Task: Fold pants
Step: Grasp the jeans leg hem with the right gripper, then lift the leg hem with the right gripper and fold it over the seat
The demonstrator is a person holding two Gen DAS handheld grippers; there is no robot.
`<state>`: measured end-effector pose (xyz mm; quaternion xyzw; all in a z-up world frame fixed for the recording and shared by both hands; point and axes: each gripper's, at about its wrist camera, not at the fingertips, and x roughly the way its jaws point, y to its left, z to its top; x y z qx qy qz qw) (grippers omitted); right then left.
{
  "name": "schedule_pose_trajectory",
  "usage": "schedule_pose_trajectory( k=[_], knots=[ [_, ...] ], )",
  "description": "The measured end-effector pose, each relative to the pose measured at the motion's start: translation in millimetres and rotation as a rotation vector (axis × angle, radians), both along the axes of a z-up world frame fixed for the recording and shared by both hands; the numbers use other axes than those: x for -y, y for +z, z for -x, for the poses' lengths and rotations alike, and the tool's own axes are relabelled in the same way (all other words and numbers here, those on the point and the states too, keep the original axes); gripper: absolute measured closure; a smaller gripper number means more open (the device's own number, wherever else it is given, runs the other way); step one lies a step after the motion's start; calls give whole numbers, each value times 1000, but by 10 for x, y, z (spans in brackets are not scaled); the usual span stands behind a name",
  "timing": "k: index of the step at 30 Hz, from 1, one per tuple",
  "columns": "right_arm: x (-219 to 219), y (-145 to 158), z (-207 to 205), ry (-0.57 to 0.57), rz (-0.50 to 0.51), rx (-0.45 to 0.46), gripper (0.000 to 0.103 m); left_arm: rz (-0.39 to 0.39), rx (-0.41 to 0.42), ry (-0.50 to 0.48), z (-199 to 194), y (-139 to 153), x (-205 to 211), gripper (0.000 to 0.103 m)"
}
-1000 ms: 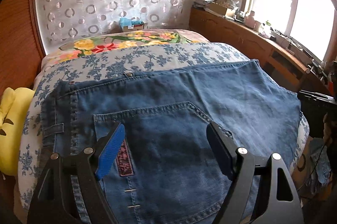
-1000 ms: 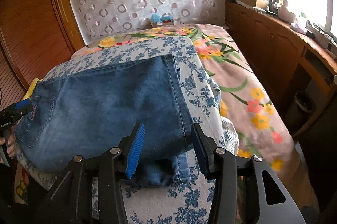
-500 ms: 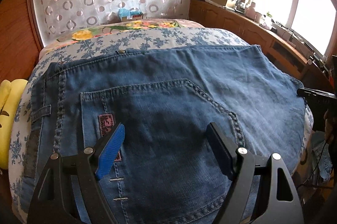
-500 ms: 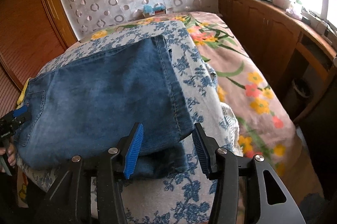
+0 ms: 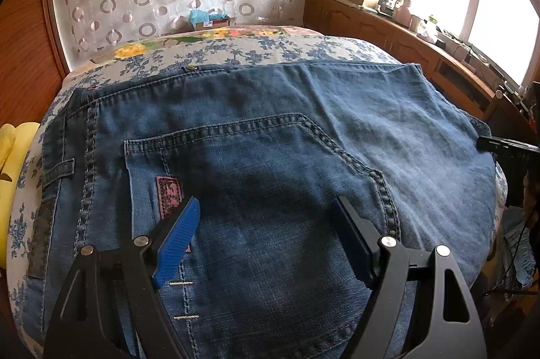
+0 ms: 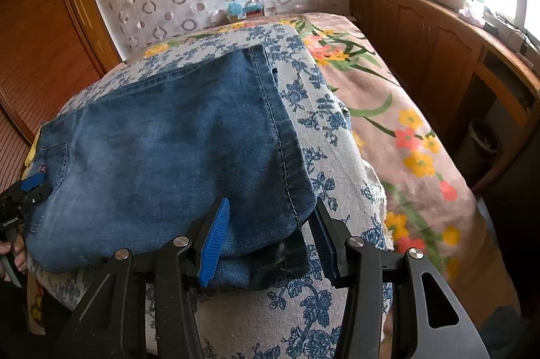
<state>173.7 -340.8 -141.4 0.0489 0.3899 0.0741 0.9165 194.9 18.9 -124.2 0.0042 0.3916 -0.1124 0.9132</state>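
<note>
From the left wrist, the left gripper point(image 5: 266, 220) hangs with jaws wide and empty over the back pocket point(image 5: 256, 190) of the jeans point(image 5: 303, 109), placed to take the waist end. The denim is coarse, stitched and flat.

From the right wrist, the right gripper point(image 6: 270, 230) brackets the hem corner point(image 6: 287, 207) of the jeans without pinching, jaws half-wide, just beside the floral quilt point(image 6: 324, 129).

Your daylight pours from the window point(image 5: 472, 4), blown out white; the jeans point(image 5: 270, 156) darken in shadow near you, and fisheye bending with black corners frames both sharp views.
</note>
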Motion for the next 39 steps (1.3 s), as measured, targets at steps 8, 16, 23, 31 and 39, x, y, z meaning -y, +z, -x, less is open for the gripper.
schedule_pose_trajectory(
  k=[8,16,23,31,39],
  knots=[
    [-16,190,122,42,-33,106,93,14,8,5,33,-7,-24,23],
    [-253,320,131,136,-25,154,96,-18,25,-5,141,50,-30,23],
    [-583,600,145,255,-35,233,97,-27,71,40,342,273,-217,23],
    [-984,767,196,388,-46,285,97,-32,130,84,494,483,-443,23],
    [-1358,900,151,523,-70,317,97,-17,144,141,591,513,-697,23]
  ],
)
